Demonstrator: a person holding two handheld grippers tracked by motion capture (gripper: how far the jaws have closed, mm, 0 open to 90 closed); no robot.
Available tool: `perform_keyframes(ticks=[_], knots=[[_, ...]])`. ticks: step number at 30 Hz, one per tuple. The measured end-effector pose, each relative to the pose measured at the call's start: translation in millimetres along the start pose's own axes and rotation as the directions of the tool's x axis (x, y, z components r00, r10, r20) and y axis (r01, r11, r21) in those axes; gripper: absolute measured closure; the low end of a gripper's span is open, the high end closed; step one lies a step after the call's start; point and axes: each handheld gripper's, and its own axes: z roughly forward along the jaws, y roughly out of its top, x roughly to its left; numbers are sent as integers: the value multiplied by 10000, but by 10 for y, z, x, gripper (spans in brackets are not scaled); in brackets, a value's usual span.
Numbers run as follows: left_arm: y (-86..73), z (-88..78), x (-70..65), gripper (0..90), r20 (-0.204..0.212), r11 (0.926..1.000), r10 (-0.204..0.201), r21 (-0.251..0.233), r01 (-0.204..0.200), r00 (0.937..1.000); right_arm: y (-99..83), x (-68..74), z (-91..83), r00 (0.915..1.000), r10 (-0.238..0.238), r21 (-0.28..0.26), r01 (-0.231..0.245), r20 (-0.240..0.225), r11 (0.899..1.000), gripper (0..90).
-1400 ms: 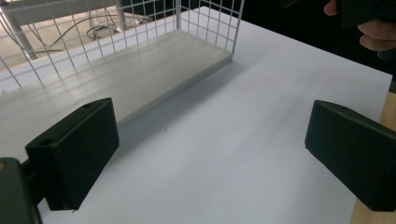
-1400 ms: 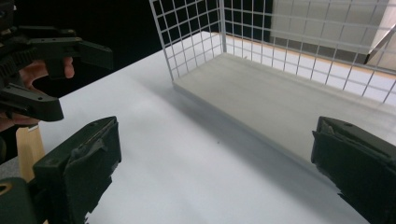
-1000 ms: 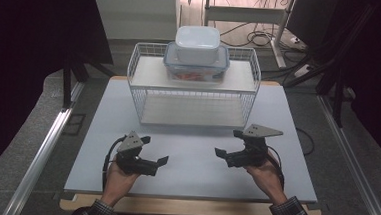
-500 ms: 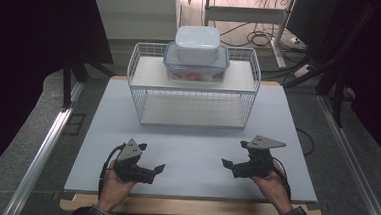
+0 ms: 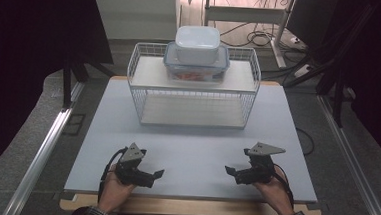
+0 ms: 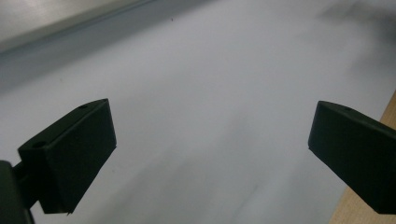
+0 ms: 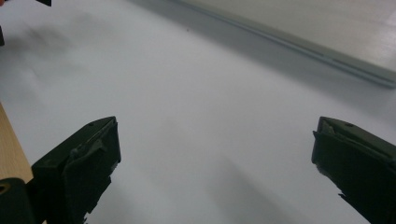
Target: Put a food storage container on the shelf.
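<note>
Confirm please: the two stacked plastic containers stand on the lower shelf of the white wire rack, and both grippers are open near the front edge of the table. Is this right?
Not quite. In the high view the two stacked containers stand on the upper shelf of the white wire rack, not the lower one. The rest holds: the left gripper and the right gripper are open near the table's front edge.

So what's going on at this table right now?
A person holds a two-jaw gripper in each hand, low over the near edge of the white table. The left gripper and right gripper are both open and hold nothing. Farther back, a wire rack carries two stacked lidded containers, untouched.
</note>
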Motion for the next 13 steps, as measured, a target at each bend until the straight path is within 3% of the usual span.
perform_keyframes(ticks=[3, 7, 13], knots=[[-18, 40, 10, 0, 26, 9994, -47, 356, 46, 10000, -48, 4, 31, 10000, -28, 239, 28, -6, 9997, 11], [-38, 105, -16, 0, -112, 9940, 305, 1055, -291, 9995, -85, 2, 70, 9999, -95, 553, 92, 51, 9984, 11], [-27, 110, -34, 0, -204, 9931, 457, 1086, -432, 9987, -106, -17, 96, 9999, -108, 762, 101, 95, 9970, 12]])
